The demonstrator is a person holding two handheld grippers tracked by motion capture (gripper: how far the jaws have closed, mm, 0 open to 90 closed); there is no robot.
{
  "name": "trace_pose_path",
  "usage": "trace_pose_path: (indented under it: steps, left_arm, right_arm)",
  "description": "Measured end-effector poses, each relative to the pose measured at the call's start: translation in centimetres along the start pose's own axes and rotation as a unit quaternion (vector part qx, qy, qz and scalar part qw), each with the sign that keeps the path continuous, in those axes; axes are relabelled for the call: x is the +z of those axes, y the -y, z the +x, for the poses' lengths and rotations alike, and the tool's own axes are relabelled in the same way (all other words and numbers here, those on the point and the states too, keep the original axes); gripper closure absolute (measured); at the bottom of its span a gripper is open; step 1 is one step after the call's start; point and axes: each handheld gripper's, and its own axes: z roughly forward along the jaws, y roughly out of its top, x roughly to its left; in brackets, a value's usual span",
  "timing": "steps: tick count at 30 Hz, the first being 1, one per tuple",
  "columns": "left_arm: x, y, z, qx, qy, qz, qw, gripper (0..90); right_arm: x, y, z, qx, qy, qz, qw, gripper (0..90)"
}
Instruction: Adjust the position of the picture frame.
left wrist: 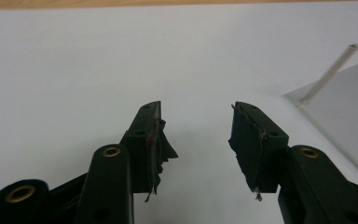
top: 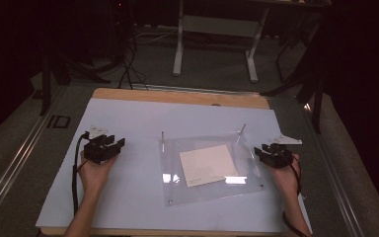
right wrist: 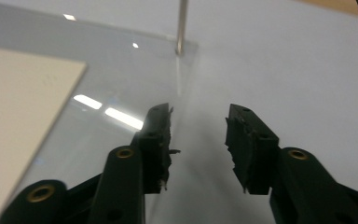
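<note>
A bench (top: 128, 207) with a pale blue top carries a clear plastic sheet (top: 246, 185) lying flat near its middle. A cream paper square (top: 208, 165) lies at the centre of the sheet; whether it is on top of or under the sheet cannot be told. Thin metal pins (top: 163, 140) stand upright at the sheet's far corners, and small screws mark its near corners.

The left hand-held gripper (top: 104, 147) sits well to the left of the sheet, apart from it, held from below by a hand. In the left gripper view its jaws stand wide apart with nothing between them, over bare bench top, and a corner of the sheet with one pin (left wrist: 328, 74) shows off to the right.

The right hand-held gripper (top: 272, 154) is just beside the sheet's right edge. In the right gripper view its jaws are wide apart and empty, hovering over that edge, with a pin (right wrist: 182, 28) ahead and the paper (right wrist: 18, 107) to the left.
</note>
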Motion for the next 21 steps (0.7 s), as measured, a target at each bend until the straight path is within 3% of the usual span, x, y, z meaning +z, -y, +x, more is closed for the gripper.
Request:
trace_pose_path:
  steps: [7, 12, 16, 21]
  left_arm:
    - [1.0, -0.5, -1.0, 0.013, 0.029, -0.006, 0.9995, 51.7]
    - [1.9, -0.4, -1.8, 0.027, 0.043, -0.014, 0.9986, 51.5]
    - [3.0, -0.3, -2.5, 0.032, 0.054, -0.001, 0.9980, 52.1]
    - [4.0, -0.7, -3.6, 0.044, 0.075, -0.005, 0.9962, 52.0]
  right_arm:
    - [1.5, -1.5, 0.1, -0.007, -0.019, -0.017, 0.9997, 63.3]
    - [2.9, -2.1, -0.1, 0.005, -0.027, -0.021, 0.9994, 64.3]
    - [4.0, -2.2, -0.2, 0.009, -0.028, -0.021, 0.9994, 64.6]
    - [5.1, -2.5, -0.1, 0.012, -0.034, -0.026, 0.9990, 64.6]
